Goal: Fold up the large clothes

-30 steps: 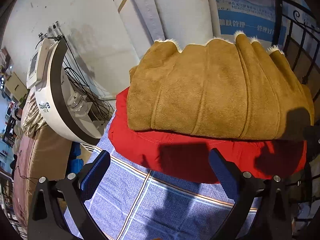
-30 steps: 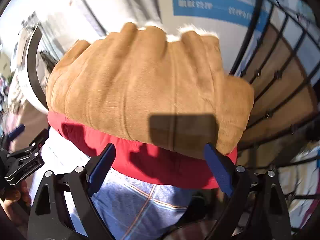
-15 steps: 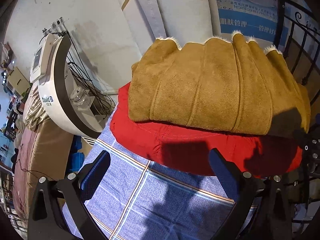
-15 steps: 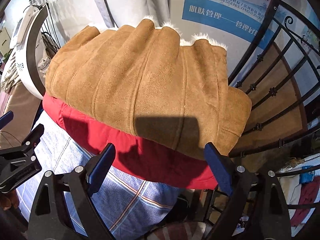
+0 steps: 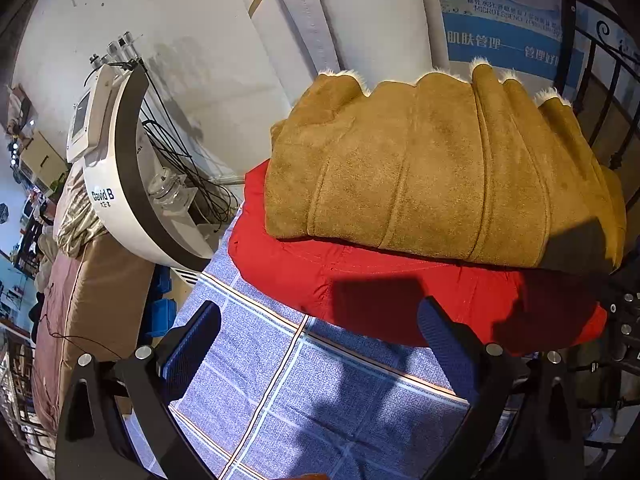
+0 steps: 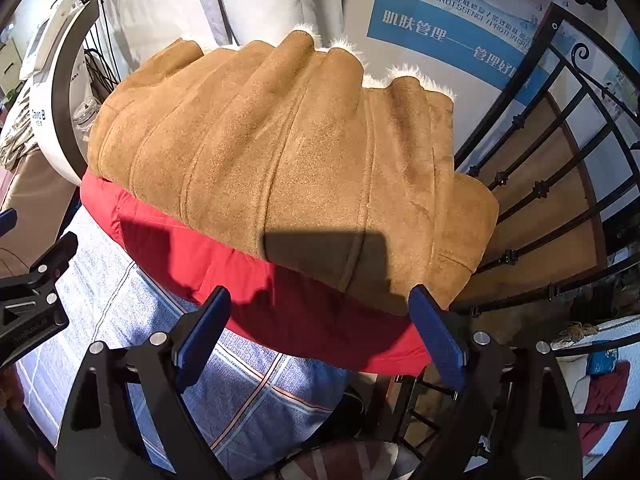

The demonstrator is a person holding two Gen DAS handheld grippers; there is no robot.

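Observation:
A folded tan suede coat [image 5: 432,168] with white fur trim lies on top of a folded red garment [image 5: 360,284]. Both rest on a blue plaid cloth [image 5: 304,392] that covers the table. My left gripper [image 5: 320,344] hovers open over the plaid cloth, just short of the red garment's near edge, holding nothing. In the right wrist view the tan coat [image 6: 280,152] fills the middle above the red garment [image 6: 304,308]. My right gripper [image 6: 320,324] stands open over the stack's near right corner, nothing between its blue pads. The left gripper's body [image 6: 32,300] shows at the left edge.
A white machine with a dark arc [image 5: 120,168] and cables stands left of the stack. A black iron railing [image 6: 552,184] curves close on the right, past the table's edge. A grey padded wall [image 5: 320,40] and a blue poster [image 6: 448,36] are behind.
Both cameras drew back slightly, so the stack sits a bit farther off and higher in view. The right wrist rolled a little. Both grippers stayed open; the clothes did not move.

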